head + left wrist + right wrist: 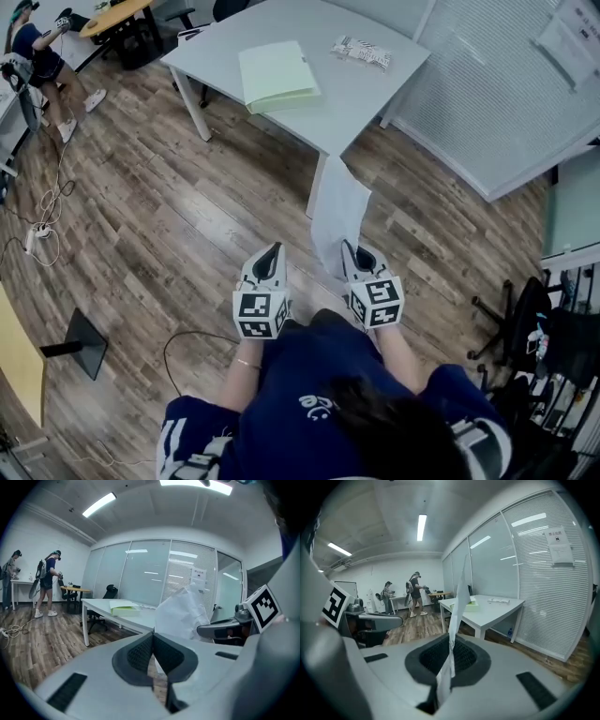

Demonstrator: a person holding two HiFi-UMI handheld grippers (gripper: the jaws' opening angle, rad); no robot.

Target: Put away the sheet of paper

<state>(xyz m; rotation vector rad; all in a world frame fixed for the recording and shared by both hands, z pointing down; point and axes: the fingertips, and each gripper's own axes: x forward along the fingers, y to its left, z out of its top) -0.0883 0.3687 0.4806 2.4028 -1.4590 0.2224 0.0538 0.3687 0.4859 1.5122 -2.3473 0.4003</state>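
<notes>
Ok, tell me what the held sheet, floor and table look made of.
Sheet: thin white paper, matte; it curls, pinched in the right gripper.
Floor: wood-look planks, perhaps laminate; grain and seams show.
Table: smooth pale top, likely laminate.

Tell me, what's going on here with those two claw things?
A person stands on a wooden floor, holding a two-jaw gripper in each hand. The right gripper is shut on a white sheet of paper, which stands up from its jaws. The left gripper beside it is shut and empty. Ahead is a white table with a pale green folder lying on it; the sheet is not on the table yet.
</notes>
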